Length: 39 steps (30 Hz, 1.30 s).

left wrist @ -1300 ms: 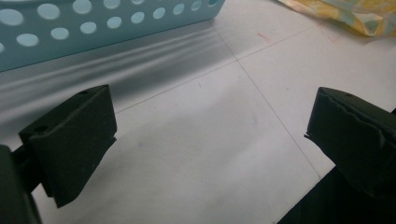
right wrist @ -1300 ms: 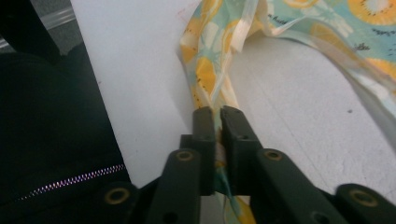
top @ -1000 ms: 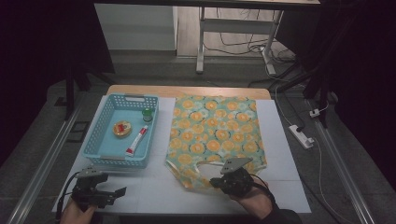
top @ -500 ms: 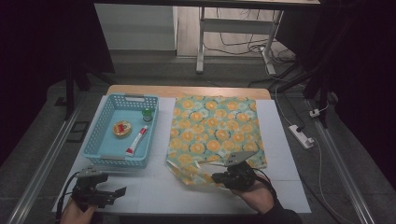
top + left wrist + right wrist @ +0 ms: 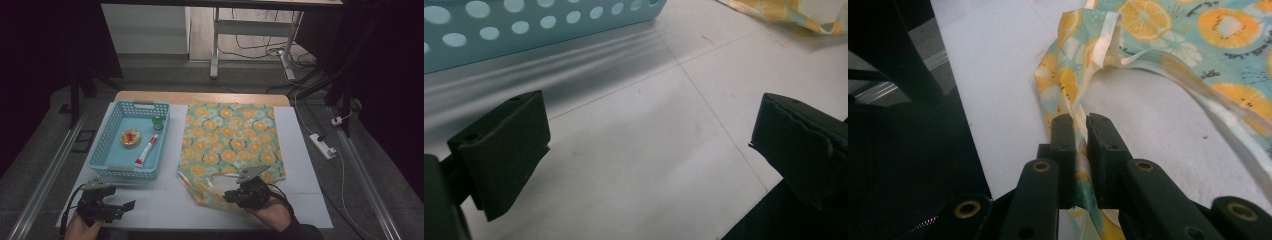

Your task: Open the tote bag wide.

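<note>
Pinching orange-print cloth in right gripper, left gripper gaping

1. The cloth in the middle of the high view is light blue-green with orange fruit slices and white flowers all over.
2. The basket at the left is light blue with round holes in its walls.
3. Inside it lie a red and white tube, a small green jar and a round yellow and red thing.
4. The table cover is white.
5. Both grippers are black: left gripper, right gripper.
</note>
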Available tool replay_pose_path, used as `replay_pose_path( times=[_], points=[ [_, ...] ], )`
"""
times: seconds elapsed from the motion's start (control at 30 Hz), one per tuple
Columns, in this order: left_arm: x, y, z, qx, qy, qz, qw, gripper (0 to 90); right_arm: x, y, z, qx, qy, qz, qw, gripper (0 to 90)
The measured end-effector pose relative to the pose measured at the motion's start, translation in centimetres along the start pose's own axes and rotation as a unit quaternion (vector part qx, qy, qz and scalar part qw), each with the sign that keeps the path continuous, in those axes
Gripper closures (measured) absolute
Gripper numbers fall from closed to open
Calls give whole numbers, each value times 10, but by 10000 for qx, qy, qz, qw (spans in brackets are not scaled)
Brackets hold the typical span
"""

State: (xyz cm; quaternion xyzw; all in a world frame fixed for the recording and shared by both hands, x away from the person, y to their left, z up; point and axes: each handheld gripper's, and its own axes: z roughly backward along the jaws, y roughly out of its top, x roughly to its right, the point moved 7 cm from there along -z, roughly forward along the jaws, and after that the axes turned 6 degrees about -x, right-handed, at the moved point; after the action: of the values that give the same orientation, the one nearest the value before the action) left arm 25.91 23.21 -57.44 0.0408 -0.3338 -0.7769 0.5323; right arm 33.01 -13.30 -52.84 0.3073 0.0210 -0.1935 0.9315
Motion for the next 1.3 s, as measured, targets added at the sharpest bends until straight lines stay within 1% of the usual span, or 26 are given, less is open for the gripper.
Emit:
replay_pose_path(
  times=[0.07, 0.13, 0.17, 0.2, 0.23, 0.3, 0.33, 0.37, 0.4, 0.6, 0.73, 0.87, 1.07, 1.3],
  points=[
    [0, 0, 0, 0, -3, 2, 10000, 27, 0, -1, -1, -50, -95, 30, 9999, 880],
    [0, 0, 0, -1, -3, 4, 10000, 27, 3, 0, 0, -17, -180, 6, 9998, 884],
    [0, 0, 0, 0, -4, 6, 10000, 27, 3, 0, 0, -17, -180, 6, 9998, 884],
    [0, 0, 0, -1, -4, 6, 10000, 27, 4, 2, 2, 21, -213, 1, 9998, 884],
    [0, 0, 0, -1, -4, 6, 10000, 27, 9, 4, 5, 98, -282, -55, 9995, 885],
    [0, 0, 0, -1, -6, 9, 10000, 27, 15, 7, 7, 161, -368, -92, 9992, 884],
    [0, 0, 0, 4, -6, 13, 10000, 27, 15, 7, 7, 161, -368, -92, 9992, 884],
    [0, 0, 0, 3, -14, 17, 10000, 27, 22, 10, 9, 220, -455, -96, 9987, 884],
    [0, 0, 0, 5, -15, 22, 10000, 27, 22, 10, 9, 220, -455, -96, 9987, 884],
    [-1, 0, 0, 12, -28, 32, 10000, 27, 46, 24, 10, 328, -669, -220, 9970, 886],
    [-1, 0, 1, 29, -38, 41, 10000, 27, 66, 32, 8, 354, -752, -337, 9960, 888],
    [-1, 0, 1, 37, -56, 58, 10000, 27, 82, 41, 8, 369, -773, -436, 9954, 889],
    [-2, 0, 1, 45, -71, 72, 9999, 27, 108, 56, 8, 436, -881, -520, 9938, 889],
    [-2, 0, 1, 51, -101, 109, 9999, 27, 134, 69, 6, 464, -1025, -579, 9920, 889]
  ],
)
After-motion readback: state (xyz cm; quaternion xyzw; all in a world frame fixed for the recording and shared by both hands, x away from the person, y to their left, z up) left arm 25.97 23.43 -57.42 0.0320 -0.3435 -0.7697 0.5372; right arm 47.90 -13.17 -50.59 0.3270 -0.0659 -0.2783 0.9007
